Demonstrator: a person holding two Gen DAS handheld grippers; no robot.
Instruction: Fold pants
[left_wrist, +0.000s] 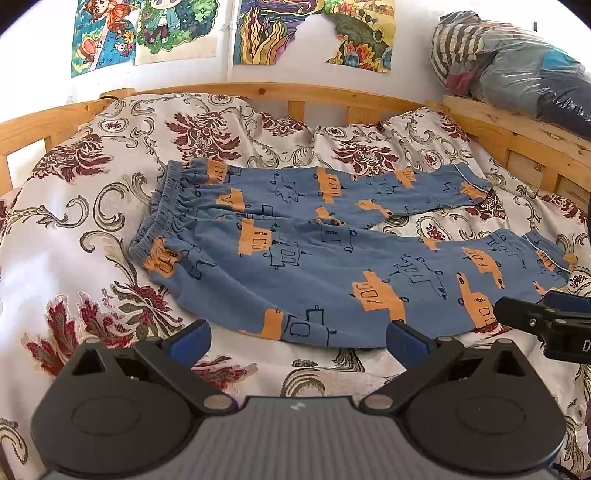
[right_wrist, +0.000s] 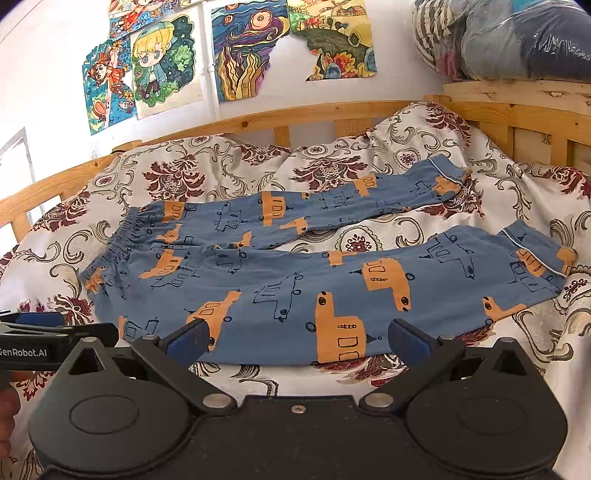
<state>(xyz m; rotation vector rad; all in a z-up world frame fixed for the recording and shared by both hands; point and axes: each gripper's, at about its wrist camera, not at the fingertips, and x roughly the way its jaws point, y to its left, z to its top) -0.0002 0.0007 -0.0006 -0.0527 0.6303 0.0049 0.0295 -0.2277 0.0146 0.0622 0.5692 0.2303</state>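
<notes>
Two hand-held grippers, black bodies with blue finger pads.

Left gripper: two round black housings, silver pivot pins, a ribbed grey centre plate. Right gripper: the same housings and pins, a smooth black centre plate with one screw. White lettering "GenRobot.AI" is seen on the left gripper's side in the right wrist view.

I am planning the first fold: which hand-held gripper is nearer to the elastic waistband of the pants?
Left. The left hand-held gripper hovers open toward the waistband end of the pants; the right hand-held gripper, also open, sits farther toward the cuffs.
</notes>
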